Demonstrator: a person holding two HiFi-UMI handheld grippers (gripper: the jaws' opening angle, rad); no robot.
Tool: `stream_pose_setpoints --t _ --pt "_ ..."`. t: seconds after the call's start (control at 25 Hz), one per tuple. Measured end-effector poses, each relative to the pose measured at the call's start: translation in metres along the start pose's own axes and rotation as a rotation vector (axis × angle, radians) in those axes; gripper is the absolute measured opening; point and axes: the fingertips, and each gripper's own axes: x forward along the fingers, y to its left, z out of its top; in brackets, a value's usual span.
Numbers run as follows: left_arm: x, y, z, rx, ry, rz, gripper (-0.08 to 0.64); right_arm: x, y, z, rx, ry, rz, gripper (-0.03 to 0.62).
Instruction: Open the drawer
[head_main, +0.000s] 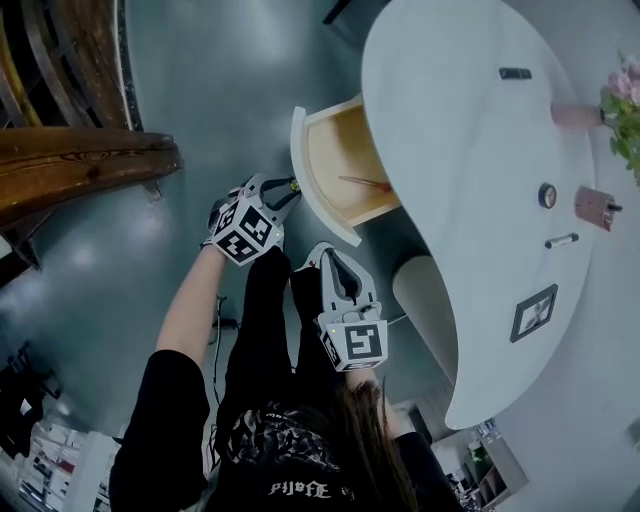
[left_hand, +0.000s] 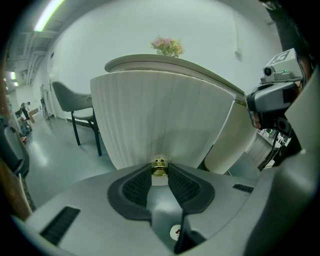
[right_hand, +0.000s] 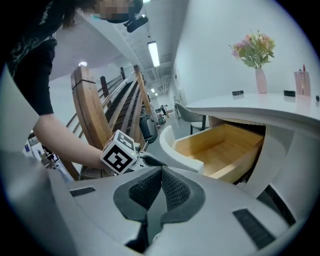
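The drawer (head_main: 350, 165) of the white curved desk (head_main: 470, 180) stands pulled out, its wooden inside showing. Its ribbed white front (left_hand: 160, 120) carries a small brass knob (left_hand: 159, 167). My left gripper (head_main: 290, 187) is shut on that knob (head_main: 294, 185), one pad on each side of it in the left gripper view. My right gripper (head_main: 330, 258) hangs shut and empty just to the right of the left one, short of the drawer front. In the right gripper view its fingertips (right_hand: 161, 174) meet, with the open drawer (right_hand: 220, 145) ahead to the right.
Dark wooden stair rails (head_main: 80, 160) stand to the left. A pale round desk leg (head_main: 425, 300) is beside the drawer. The desk top holds a vase of flowers (head_main: 625, 105), a photo frame (head_main: 533, 312) and small items. A chair (left_hand: 75, 102) stands beyond the desk.
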Motion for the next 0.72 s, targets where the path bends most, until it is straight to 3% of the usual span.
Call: stream_pose_setpoints --t 0.32,0.72 --pt "-0.014 -0.001 -0.013 -0.004 0.076 0.003 0.115 -0.014 0.024 0.008 -0.015 0.02 0.036 0.025" --pt "-0.029 -0.001 -0.027 -0.041 0.126 0.024 0.115 -0.031 0.024 0.016 0.008 0.025 0.0 0.025"
